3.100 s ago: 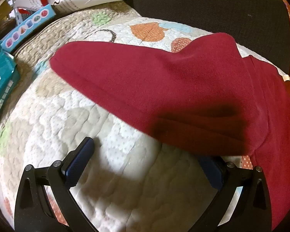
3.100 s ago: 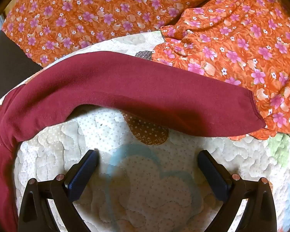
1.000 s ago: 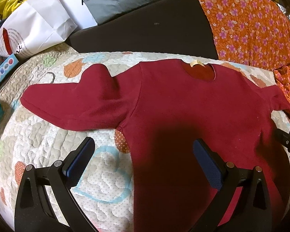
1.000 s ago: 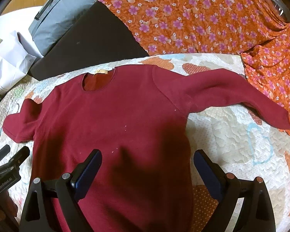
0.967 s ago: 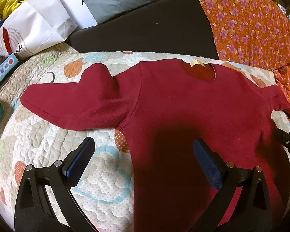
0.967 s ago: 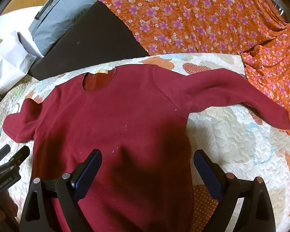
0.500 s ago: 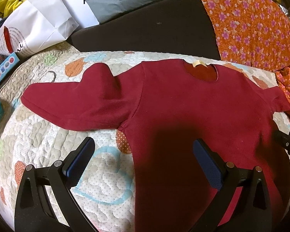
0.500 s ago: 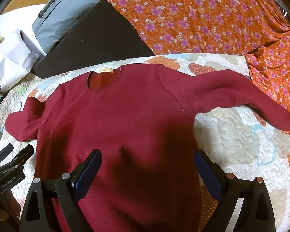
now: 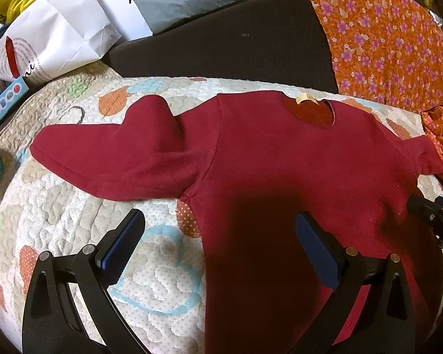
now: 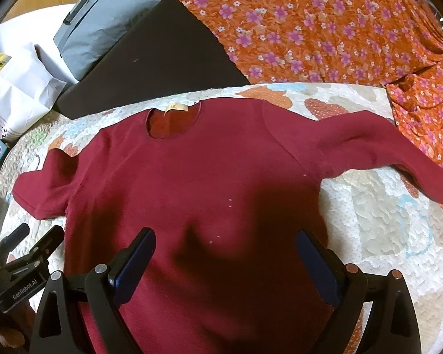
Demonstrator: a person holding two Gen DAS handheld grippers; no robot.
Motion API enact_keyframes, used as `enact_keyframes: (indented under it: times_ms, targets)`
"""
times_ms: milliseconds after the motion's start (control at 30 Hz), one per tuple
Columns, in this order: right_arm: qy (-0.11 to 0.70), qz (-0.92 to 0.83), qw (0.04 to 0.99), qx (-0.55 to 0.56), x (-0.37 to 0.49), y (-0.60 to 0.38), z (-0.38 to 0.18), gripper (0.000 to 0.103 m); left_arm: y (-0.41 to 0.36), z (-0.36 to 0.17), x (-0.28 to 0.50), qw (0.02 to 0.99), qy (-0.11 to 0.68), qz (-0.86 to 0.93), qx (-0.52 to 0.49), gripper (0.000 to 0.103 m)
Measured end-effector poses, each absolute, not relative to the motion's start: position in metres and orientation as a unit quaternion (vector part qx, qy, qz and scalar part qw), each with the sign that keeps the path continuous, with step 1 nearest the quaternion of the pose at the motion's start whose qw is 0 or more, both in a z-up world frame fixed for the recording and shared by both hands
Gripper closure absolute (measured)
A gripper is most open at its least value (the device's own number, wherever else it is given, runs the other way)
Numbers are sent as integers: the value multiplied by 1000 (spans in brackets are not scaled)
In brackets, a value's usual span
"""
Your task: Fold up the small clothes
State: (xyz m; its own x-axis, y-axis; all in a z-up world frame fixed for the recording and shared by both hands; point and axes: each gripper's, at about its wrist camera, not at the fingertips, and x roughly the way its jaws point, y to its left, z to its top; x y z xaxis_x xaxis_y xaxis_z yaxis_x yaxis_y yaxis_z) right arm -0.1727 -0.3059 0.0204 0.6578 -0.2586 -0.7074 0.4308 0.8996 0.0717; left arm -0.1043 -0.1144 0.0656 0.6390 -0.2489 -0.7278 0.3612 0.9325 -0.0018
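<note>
while the red shirt [image 10: 198, 183] lies flat on the quilt [image 10: 378, 221], sleeves spread, both grippers hover wide apart and empty: left gripper [image 9: 218, 244], right gripper [image 10: 224, 253]. "genrobot.ai" is printed on the left one; the collar tag [image 10: 175, 106] is unreadable.

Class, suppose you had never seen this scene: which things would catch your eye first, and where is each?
A dark red long-sleeved top lies spread flat, neck hole away from the cameras, in the middle of a quilted mat. Behind it on the right lies bright orange flowered fabric. Both grippers, left and right, hover with jaws open.
</note>
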Motion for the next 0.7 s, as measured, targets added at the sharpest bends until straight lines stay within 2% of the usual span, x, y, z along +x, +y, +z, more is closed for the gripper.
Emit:
enact_keyframes:
  times_ms: [700]
  targets:
    - [377, -173, 902, 115, -150, -286, 14, 8, -113, 60, -98, 899, 399, -166, 66, 1]
